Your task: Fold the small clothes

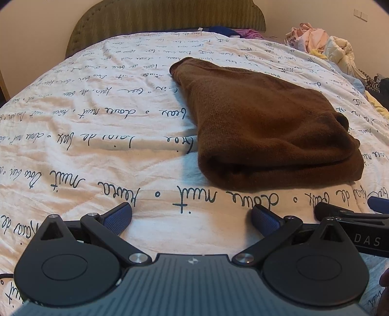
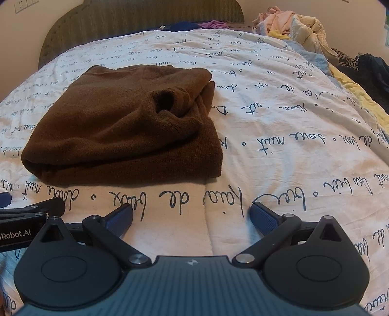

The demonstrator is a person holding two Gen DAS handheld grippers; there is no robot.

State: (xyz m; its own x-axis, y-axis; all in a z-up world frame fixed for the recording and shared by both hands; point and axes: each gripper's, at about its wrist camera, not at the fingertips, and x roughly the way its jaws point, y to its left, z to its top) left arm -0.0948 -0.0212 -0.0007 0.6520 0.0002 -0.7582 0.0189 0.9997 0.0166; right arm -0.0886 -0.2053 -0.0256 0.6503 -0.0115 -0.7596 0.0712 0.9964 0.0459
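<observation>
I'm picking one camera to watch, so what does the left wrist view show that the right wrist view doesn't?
Only the left wrist view: the left gripper front-on, open, with the right gripper's side at its right edge. Only the right wrist view: the right gripper front-on, open, and a wall socket top left. Both: the folded brown garment on the script-printed quilt, the headboard, and a clothes pile far right.

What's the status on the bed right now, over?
Left gripper open, right gripper open, both empty, short of the garment. Brown sweater folded on the script-print quilt. Nothing in the way; clothes pile at far right.
</observation>
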